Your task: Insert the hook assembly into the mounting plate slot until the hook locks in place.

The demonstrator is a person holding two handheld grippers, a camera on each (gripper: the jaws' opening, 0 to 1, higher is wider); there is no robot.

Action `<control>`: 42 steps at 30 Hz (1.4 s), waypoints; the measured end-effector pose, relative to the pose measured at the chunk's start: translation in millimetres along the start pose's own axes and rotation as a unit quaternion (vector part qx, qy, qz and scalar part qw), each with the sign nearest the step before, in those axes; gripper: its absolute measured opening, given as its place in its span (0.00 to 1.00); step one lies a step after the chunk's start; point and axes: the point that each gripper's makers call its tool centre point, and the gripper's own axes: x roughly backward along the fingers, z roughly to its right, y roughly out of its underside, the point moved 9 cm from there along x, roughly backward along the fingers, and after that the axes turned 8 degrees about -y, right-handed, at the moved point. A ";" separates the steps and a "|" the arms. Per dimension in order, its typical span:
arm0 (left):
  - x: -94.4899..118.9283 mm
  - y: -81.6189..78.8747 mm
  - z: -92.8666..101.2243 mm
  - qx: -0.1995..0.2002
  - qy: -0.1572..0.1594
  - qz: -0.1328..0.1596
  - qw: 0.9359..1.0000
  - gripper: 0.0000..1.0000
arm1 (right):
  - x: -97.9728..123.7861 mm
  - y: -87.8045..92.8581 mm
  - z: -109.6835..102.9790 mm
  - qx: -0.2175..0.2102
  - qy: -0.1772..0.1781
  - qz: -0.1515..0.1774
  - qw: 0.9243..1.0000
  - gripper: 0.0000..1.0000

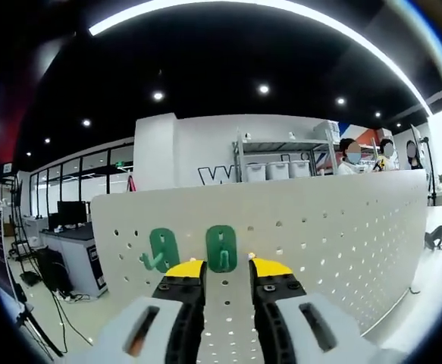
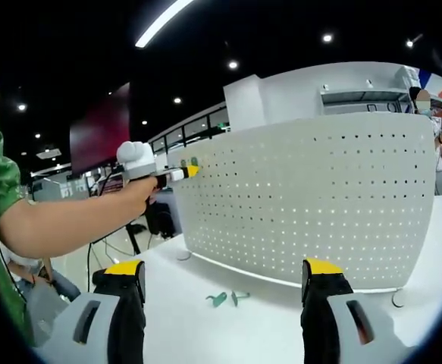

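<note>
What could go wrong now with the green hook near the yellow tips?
The left gripper is open, with its yellow tips right at the green hook on the pegboard. If the hook isn't fully locked, a nudge might knock it loose. It also sits close to the other green hook, which could get bumped. Two small green pieces lie on the table in front of the open right gripper; a careless sweep might push them off.

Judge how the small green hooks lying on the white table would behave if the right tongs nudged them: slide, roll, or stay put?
The two green hooks look small and plastic, so probably light and easily pushed. The white table appears smooth, so they would likely slide rather than grip. Their bent, flat shape suggests little rolling, though they might spin. The right tongs stand wide open above them.
</note>
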 end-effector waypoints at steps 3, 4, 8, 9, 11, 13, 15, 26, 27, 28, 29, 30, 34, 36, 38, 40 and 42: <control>3.8 3.1 2.8 0.001 0.016 -0.012 1.000 0.33 | 0.4 -0.7 -0.5 0.000 0.000 0.001 1.000 0.87; 5.1 3.6 3.5 -0.001 0.018 -0.011 1.000 0.34 | 0.6 -0.7 -0.9 0.000 0.000 0.001 1.000 0.87; 10.7 6.1 7.2 0.006 0.042 -0.026 0.999 0.42 | 1.1 -1.4 -2.3 0.001 -0.001 0.003 1.000 0.87; 12.8 6.2 8.0 0.007 0.048 -0.029 0.998 0.43 | 1.2 -1.6 -2.3 0.001 -0.001 0.004 1.000 0.87; 17.4 5.8 10.1 0.005 0.060 -0.031 0.998 0.45 | 1.4 -1.5 -2.7 0.001 -0.001 0.004 1.000 0.87; 21.0 5.7 12.2 0.009 0.071 -0.036 0.997 0.47 | 1.5 -1.4 -3.1 0.001 -0.002 0.004 1.000 0.87; 25.6 5.7 13.8 0.008 0.083 -0.041 0.996 0.49 | 1.7 -1.5 -3.7 0.001 -0.002 0.005 1.000 0.87; 53.1 12.1 26.4 0.011 0.150 -0.066 0.987 0.59 | 2.4 -2.4 -6.1 0.001 -0.004 0.009 1.000 0.87; 56.1 12.7 27.4 0.011 0.154 -0.067 0.986 0.59 | 2.4 -2.6 -6.7 0.001 -0.004 0.009 1.000 0.87; 57.7 13.1 27.6 0.012 0.157 -0.067 0.985 0.59 | 2.5 -2.7 -7.2 0.002 -0.005 0.009 1.000 0.87; 59.7 13.3 27.9 0.013 0.159 -0.068 0.985 0.60 | 2.4 -2.8 -7.5 0.001 -0.005 0.009 1.000 0.87; 63.1 13.1 27.7 0.013 0.160 -0.069 0.985 0.60 | 2.5 -3.1 -8.3 0.002 -0.005 0.010 1.000 0.87; 73.9 10.4 27.2 0.017 0.166 -0.065 0.984 0.60 | 3.0 -4.9 -11.0 0.004 -0.007 0.012 1.000 0.87; 79.8 8.8 27.0 0.017 0.168 -0.063 0.984 0.60 | 3.7 -6.0 -12.8 0.005 -0.008 0.014 1.000 0.87; 85.9 7.5 26.3 0.020 0.169 -0.061 0.983 0.61 | 4.2 -7.0 -14.2 0.007 -0.008 0.015 1.000 0.87; 92.5 7.7 26.2 0.022 0.172 -0.062 0.983 0.61 | 5.2 -8.2 -15.9 0.008 -0.009 0.016 1.000 0.87; 100.0 7.9 26.1 0.022 0.174 -0.063 0.982 0.61 | 6.1 -9.0 -17.5 0.010 -0.009 0.017 1.000 0.87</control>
